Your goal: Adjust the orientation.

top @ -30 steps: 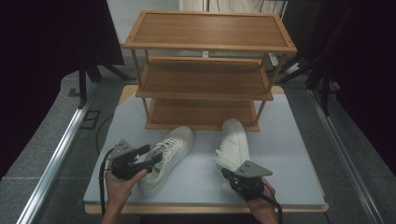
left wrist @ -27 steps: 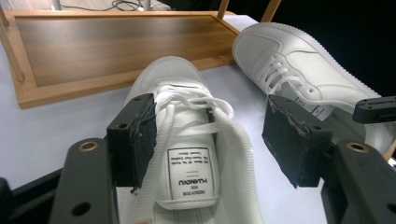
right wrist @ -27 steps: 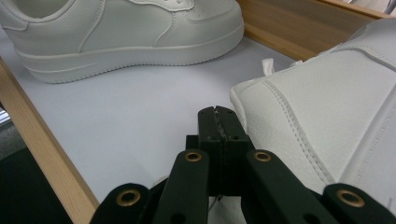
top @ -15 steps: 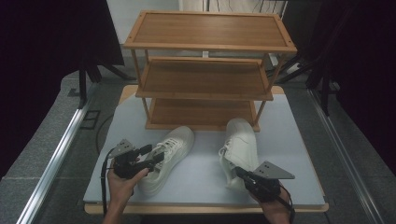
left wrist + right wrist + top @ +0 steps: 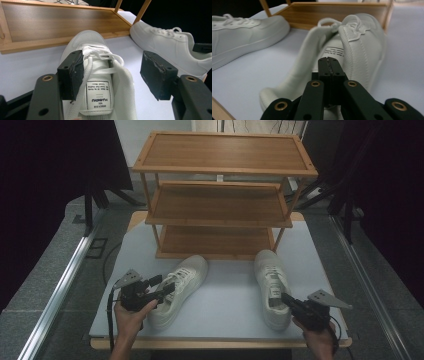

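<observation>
From the high view, two white shoes lie on the table (image 5: 230,315) in front of a wooden rack (image 5: 220,205). The left gripper (image 5: 161,287) sits over the left shoe (image 5: 182,282); the right gripper (image 5: 286,299) points at the heel of the right shoe (image 5: 272,285).

In the left gripper view, the jaws stand open, one pad at the laces, the other clear of the shoe.

In the right gripper view, the jaws are pressed together just behind the right shoe's heel, holding nothing.

Two white shoes (image 5: 179,289), one three-tier wooden rack (image 5: 220,195), one table (image 5: 225,300).
</observation>
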Demonstrator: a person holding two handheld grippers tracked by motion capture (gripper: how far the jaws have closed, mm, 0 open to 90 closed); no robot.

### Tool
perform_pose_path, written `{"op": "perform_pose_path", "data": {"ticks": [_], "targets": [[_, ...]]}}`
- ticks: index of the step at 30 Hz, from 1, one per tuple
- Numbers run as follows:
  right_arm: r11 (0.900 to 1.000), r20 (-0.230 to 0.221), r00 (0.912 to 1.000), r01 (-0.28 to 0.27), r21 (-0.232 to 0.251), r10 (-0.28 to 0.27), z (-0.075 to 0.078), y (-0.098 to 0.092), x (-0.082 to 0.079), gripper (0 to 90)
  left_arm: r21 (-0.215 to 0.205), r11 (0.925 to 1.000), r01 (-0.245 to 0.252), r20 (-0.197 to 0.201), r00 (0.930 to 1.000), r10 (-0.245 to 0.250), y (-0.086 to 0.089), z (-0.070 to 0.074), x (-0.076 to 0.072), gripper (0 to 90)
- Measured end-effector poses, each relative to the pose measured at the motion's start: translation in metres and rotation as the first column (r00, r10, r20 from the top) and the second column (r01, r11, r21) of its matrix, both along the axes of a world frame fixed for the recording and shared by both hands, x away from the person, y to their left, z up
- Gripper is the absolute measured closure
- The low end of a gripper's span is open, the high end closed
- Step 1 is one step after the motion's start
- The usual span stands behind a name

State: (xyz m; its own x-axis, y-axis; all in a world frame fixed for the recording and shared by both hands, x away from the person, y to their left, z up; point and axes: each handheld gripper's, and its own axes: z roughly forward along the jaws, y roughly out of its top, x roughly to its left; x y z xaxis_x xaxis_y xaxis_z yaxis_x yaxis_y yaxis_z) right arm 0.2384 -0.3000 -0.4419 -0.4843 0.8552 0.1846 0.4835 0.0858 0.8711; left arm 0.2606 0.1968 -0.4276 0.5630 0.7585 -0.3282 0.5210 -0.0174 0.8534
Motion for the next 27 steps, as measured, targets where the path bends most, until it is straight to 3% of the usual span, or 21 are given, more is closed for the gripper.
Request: {"op": "perform_pose_path", "data": {"ticks": [1, 3, 4, 6, 8, 11, 12, 14, 16, 18, 20, 21, 27], "targets": [[1.0, -0.008, 0.9998, 0.016, 0.025, -0.016, -0.003, -0.009, 0.001, 89.8, 0.0, 1.0, -0.001, 0.0, 1.0, 0.001, 0.0, 0.0, 0.0, 35.4], [0.996, -0.022, 0.9997, -0.007, 0.088, 0.009, -0.004, -0.017, 0.0, 89.8, -0.002, 1.0, -0.001, 0.002, 1.0, 0.001, 0.0, 0.0, 0.0, 35.3], [0.997, -0.01, 0.9999, -0.003, 0.082, 0.004, 0.0, -0.016, -0.002, 89.8, -0.003, 1.0, -0.002, 0.002, 1.0, 0.002, 0.0, 0.001, 0.0, 35.3], [1.0, 0.035, 0.9993, -0.016, 0.025, 0.016, 0.018, -0.003, -0.01, 89.6, -0.011, 0.9999, 0.0, 0.002, 1.0, 0.0, 0.001, 0.001, 0.0, 35.3], [1.0, 0.049, 0.9985, -0.025, 0.01, 0.025, 0.022, 0.002, -0.012, 89.3, -0.015, 0.9999, 0.0, 0.0, 1.0, 0.0, 0.002, 0.0, 0.001, 35.3], [0.994, 0.075, 0.9925, -0.092, -0.057, 0.096, 0.034, 0.031, -0.022, 88.7, -0.012, 0.9999, 0.002, -0.003, 1.0, -0.002, 0.0, -0.001, 0.001, 35.2], [0.99, 0.067, 0.9907, -0.112, -0.088, 0.118, 0.033, 0.045, -0.025, 88.7, -0.013, 0.9999, 0.002, -0.003, 1.0, -0.002, 0.0, -0.001, 0.002, 35.0], [0.988, 0.065, 0.9905, -0.113, -0.107, 0.121, 0.032, 0.05, -0.026, 88.8, -0.014, 0.9999, 0.004, -0.004, 1.0, -0.004, 0.0, -0.001, 0.002, 35.0], [0.978, 0.032, 0.993, -0.107, -0.18, 0.114, 0.021, 0.066, -0.024, 89.2, -0.016, 0.9999, 0.006, -0.007, 1.0, -0.006, 0.002, -0.001, 0.002, 35.0], [0.976, 0.016, 0.9932, -0.11, -0.19, 0.116, 0.018, 0.068, -0.023, 89.3, -0.018, 0.9998, 0.005, -0.008, 1.0, -0.005, 0.002, -0.001, 0.002, 35.0], [0.961, -0.012, 0.9967, -0.08, -0.265, 0.08, 0.008, 0.071, -0.02, 89.8, -0.018, 0.9998, 0.003, -0.008, 1.0, -0.003, 0.003, -0.001, 0.002, 35.0], [0.959, -0.003, 0.9972, -0.072, -0.275, 0.074, 0.007, 0.07, -0.021, 89.8, -0.017, 0.9998, 0.002, -0.009, 1.0, -0.002, 0.004, -0.001, 0.002, 35.0], [0.971, -0.05, 0.9968, -0.072, -0.226, 0.063, 0.009, 0.048, -0.024, 89.8, -0.031, 0.9995, -0.009, -0.018, 0.9998, 0.009, 0.009, -0.003, 0.003, 35.0]]}}
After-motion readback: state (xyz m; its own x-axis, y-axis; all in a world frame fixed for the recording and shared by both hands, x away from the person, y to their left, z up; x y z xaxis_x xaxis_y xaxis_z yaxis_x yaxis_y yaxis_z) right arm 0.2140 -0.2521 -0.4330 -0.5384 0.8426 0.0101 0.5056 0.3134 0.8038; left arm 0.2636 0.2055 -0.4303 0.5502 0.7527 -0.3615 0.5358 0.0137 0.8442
